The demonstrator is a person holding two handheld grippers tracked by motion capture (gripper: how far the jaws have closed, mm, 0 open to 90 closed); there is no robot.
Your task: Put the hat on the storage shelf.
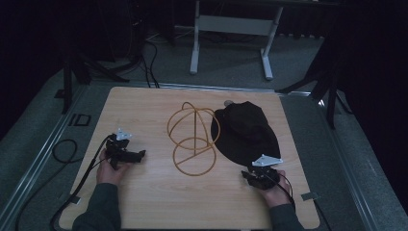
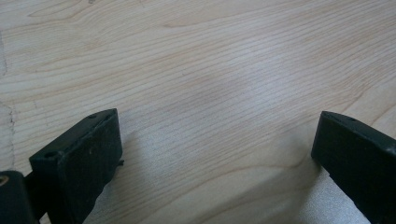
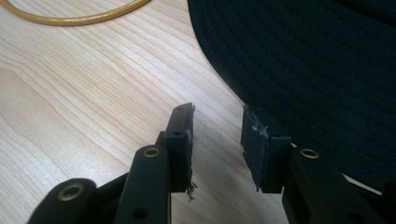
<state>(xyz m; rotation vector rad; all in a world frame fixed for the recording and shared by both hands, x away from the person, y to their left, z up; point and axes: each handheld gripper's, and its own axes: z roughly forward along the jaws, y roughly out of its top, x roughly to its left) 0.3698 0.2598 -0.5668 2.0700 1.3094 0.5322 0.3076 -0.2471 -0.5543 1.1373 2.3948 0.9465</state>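
Right jaws: narrow gap, nothing gripped, right gripper (image 3: 217,133) at the black hat (image 3: 317,70) brim;
Left jaws: left gripper (image 2: 215,158) wide apart over bare worktop (image 2: 210,70), empty

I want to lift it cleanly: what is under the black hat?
The black hat lies on the wooden table, its brim flat on the wood beside the yellow wire stand. Whatever is beneath the crown is covered.
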